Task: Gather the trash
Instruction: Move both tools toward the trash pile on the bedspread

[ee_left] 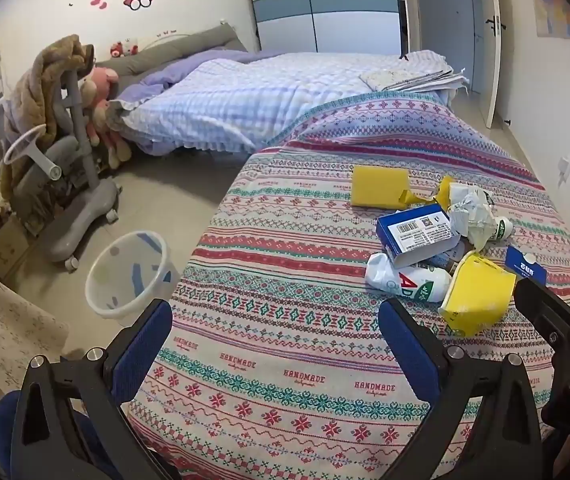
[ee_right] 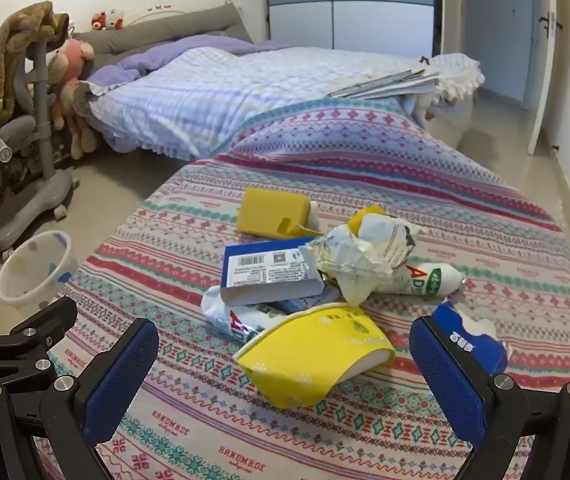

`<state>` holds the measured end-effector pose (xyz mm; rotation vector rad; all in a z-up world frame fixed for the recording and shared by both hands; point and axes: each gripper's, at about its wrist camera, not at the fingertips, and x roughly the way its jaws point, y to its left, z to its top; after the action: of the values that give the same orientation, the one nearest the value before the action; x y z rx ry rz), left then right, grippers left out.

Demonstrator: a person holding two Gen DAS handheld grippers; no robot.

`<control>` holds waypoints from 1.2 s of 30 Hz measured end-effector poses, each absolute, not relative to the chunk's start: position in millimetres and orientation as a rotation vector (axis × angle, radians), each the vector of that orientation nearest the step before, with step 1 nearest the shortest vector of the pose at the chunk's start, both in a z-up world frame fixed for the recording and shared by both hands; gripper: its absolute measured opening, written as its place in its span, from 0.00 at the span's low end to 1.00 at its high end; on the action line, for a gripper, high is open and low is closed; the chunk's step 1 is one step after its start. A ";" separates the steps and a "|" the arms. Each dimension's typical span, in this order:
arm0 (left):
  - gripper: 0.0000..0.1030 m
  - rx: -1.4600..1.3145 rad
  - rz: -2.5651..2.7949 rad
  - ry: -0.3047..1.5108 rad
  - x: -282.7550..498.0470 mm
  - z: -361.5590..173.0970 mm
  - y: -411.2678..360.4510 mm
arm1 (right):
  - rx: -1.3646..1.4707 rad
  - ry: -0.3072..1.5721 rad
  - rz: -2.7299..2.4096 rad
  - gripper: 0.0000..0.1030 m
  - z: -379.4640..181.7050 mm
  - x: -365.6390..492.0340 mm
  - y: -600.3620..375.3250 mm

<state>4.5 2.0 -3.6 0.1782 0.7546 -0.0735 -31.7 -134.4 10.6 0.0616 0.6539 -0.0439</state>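
A pile of trash lies on the patterned tablecloth [ee_right: 365, 168]: a crushed yellow paper cup [ee_right: 313, 356] [ee_left: 475, 296], a blue and white box [ee_right: 269, 270] [ee_left: 417, 232], crumpled white paper [ee_right: 357, 260] [ee_left: 471, 210], a flattened white AD bottle [ee_right: 425, 280] [ee_left: 405, 282], a yellow box [ee_right: 271, 212] [ee_left: 377, 186] and a small blue packet [ee_right: 471, 340] [ee_left: 525, 266]. My right gripper [ee_right: 285, 352] is open, its jaws on either side of the yellow cup. My left gripper [ee_left: 277, 328] is open and empty over the cloth, left of the pile. A white waste bin [ee_left: 129, 274] [ee_right: 35, 268] stands on the floor at the left.
A grey wheeled chair [ee_left: 69, 184] draped with a brown blanket stands beyond the bin. A bed [ee_left: 245, 92] with a checked quilt lies behind the table, with stuffed toys [ee_left: 101, 108] beside it. A door [ee_left: 485, 40] stands open at the far right.
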 end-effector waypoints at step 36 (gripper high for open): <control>1.00 0.246 -0.362 0.853 18.6 -32.1 -69.4 | 0.566 0.838 -0.259 1.00 -28.1 -34.6 -260.5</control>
<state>18.6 -69.4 -32.1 0.2458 0.8531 -0.3617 -34.6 -260.5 -28.1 0.5658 0.8375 -0.2595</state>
